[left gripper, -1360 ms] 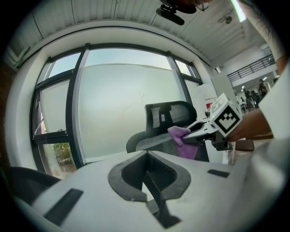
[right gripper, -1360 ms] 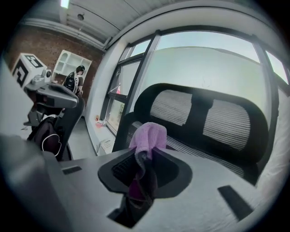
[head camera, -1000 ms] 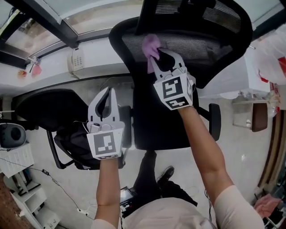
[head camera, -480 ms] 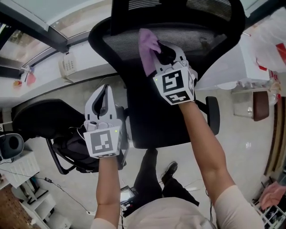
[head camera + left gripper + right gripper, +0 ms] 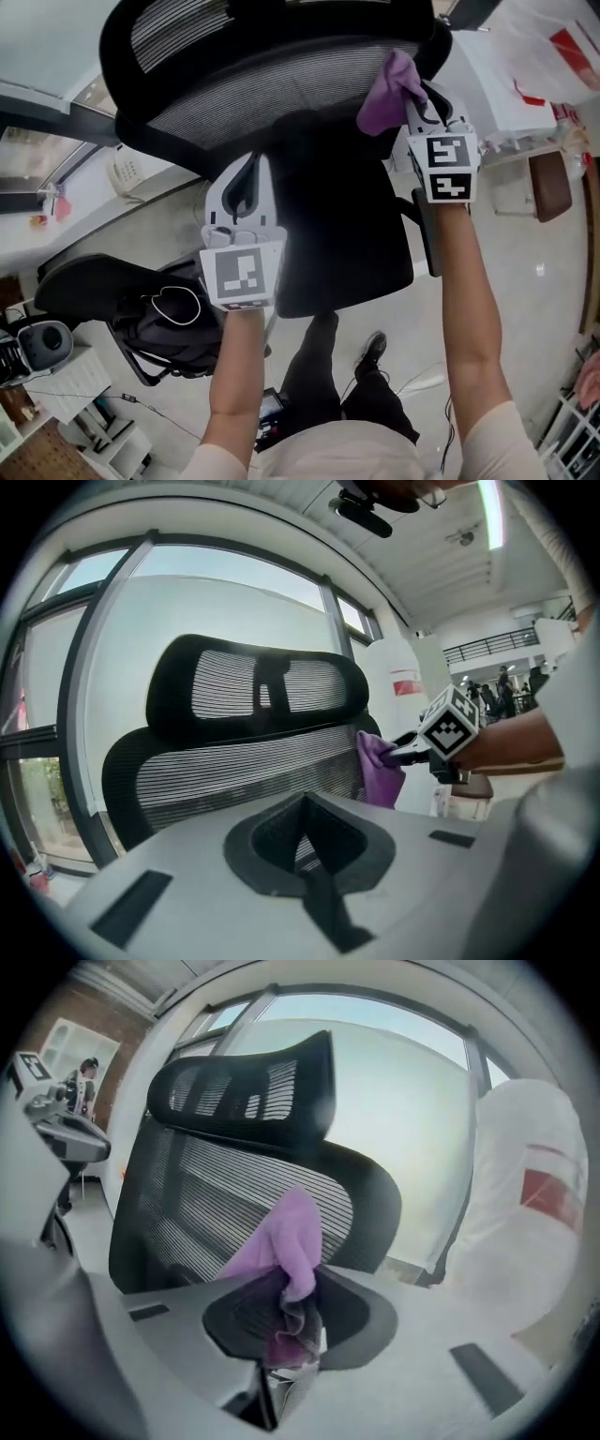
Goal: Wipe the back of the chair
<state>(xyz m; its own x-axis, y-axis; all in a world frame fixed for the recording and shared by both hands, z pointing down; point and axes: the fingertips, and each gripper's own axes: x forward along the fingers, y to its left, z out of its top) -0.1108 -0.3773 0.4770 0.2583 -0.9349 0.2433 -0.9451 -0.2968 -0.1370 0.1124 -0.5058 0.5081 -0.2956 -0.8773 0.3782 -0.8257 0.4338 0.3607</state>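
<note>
The right gripper [image 5: 417, 94] had its jaws clamped tight on the purple cloth [image 5: 384, 92], and the cloth was up against the chair back [image 5: 253, 94], right out at the mesh's right-hand edge, below the headrest [image 5: 178, 33]. The left gripper [image 5: 247, 167] hung lower, over the near left side of the seat [image 5: 337, 225], jaws closed together on nothing and apparently touching nothing. So the wipe looked to be under way. No mark or sheen on the mesh showed which parts had been covered. Judging by where the cloth sat, the wide stretch of mesh to its left was probably yet to do.
</note>
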